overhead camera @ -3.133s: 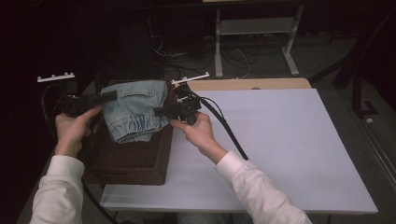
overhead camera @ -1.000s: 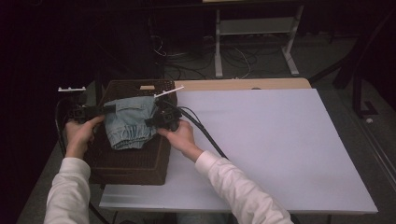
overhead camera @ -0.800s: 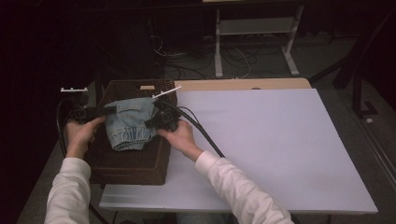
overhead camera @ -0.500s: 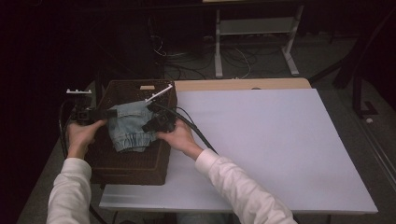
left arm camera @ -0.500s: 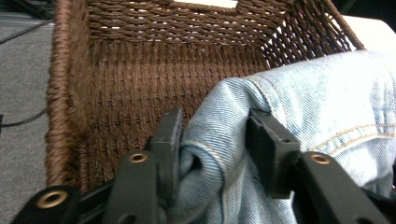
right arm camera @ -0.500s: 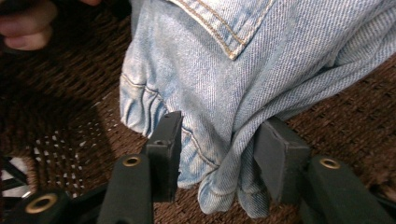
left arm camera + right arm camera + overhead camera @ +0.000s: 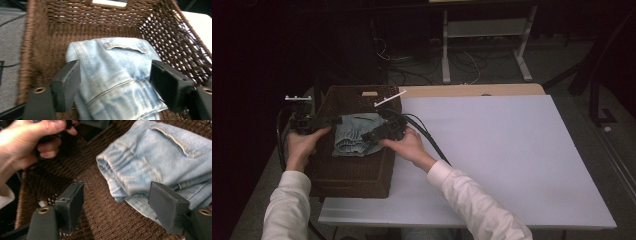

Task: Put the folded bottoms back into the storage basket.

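Note:
Folded light-blue jeans (image 7: pixel 354 137) lie inside a brown wicker basket (image 7: pixel 352 175) at the table's left end. My left gripper (image 7: pixel 334 120) reaches in over the basket's left rim. It is open, and its jaws stand wide on either side of the jeans (image 7: pixel 115 72) without pinching them. My right gripper (image 7: pixel 369 136) comes in from the basket's right side, also open. Its jaws hang above the basket floor (image 7: pixel 100 220), beside the folded waistband edge of the jeans (image 7: pixel 155 160). The hand (image 7: pixel 27 140) on the left gripper shows beyond.
A white sheet (image 7: pixel 512 150) covers the table to the right of the basket. Black cables trail from both grippers across the table's left part. A white desk frame (image 7: pixel 484 35) and floor cables lie beyond the far edge.
The jeans, held up over the basket between both grippers, have come down into it. Both hands sank and shifted slightly left, and the jaws now stand apart from the cloth.

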A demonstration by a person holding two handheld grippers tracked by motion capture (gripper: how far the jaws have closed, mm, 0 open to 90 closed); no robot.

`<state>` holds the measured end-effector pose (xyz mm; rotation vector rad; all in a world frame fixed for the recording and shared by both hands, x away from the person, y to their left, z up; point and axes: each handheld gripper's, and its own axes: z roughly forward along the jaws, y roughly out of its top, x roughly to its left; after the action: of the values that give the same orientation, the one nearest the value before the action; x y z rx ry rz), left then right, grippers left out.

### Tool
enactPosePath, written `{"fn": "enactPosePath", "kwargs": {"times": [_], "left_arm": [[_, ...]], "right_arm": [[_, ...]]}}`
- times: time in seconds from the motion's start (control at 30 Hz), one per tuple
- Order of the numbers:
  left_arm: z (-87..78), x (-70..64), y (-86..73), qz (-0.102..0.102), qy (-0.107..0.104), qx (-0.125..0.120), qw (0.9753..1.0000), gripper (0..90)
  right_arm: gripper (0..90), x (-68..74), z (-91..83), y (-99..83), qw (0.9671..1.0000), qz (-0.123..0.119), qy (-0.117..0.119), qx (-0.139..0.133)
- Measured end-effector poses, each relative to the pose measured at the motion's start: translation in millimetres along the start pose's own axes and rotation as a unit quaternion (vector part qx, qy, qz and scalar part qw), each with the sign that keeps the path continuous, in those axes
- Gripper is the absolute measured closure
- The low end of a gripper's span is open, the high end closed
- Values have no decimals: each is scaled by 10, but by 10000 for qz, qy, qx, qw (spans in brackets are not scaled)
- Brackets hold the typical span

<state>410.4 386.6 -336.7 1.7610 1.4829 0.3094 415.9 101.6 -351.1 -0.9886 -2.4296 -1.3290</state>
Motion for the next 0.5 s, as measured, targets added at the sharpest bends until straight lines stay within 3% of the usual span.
{"fn": "enactPosePath", "kwargs": {"times": [0.2,0.5], "left_arm": [[-59,-160,24,153,-258,-220,9993,164],[-109,-399,61,408,-484,-383,9973,96]], "right_arm": [[154,20,-149,-21,9997,-171,124,-134],[96,16,-486,-43,9976,-476,221,-440]]}}
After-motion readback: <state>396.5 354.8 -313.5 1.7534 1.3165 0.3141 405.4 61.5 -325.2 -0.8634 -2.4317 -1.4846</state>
